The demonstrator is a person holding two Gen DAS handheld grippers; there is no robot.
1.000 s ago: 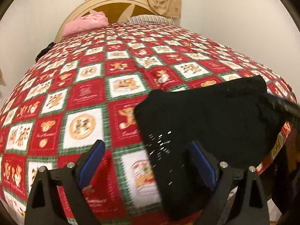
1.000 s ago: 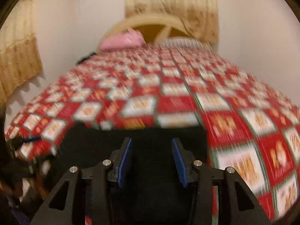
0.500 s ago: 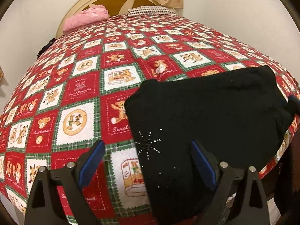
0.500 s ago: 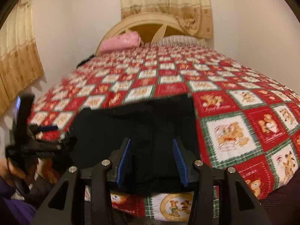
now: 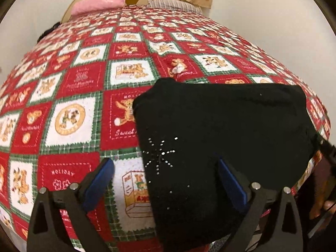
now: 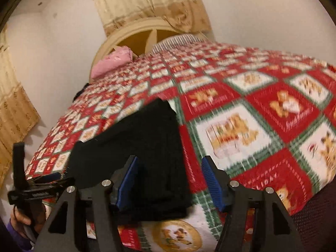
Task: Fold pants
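Framing the bottom of each wrist view, both grippers hover with blue-padded jaws spread wide and nothing between them. The left gripper (image 5: 163, 180) hangs over the near edge of the bed, its right pad above the black pants (image 5: 220, 130), its left pad above the quilt. The right gripper (image 6: 170, 180) straddles the pants' (image 6: 147, 147) near right corner, apart from the cloth.

The pants lie folded into a compact dark slab at the foot of the bed, close to the edge, with a small starburst of rhinestones (image 5: 160, 154) on the lower left part as the left view shows it. Beneath them spreads a red, white and green holiday quilt (image 5: 84, 84) patterned with teddy bears in squares, covering the whole bed. In the right view the other gripper (image 6: 33, 189) shows at the far left, held in a hand (image 6: 23, 216) beside the bed.

Farther back, a pink folded cloth (image 5: 98, 1) and a striped pillow (image 5: 174, 4) sit at the head, against a cream arched headboard (image 6: 142, 33). Behind it hangs a tan curtain (image 6: 147, 2) on a plain white wall (image 5: 262, 10); another curtain (image 6: 12, 109) hangs at the left.
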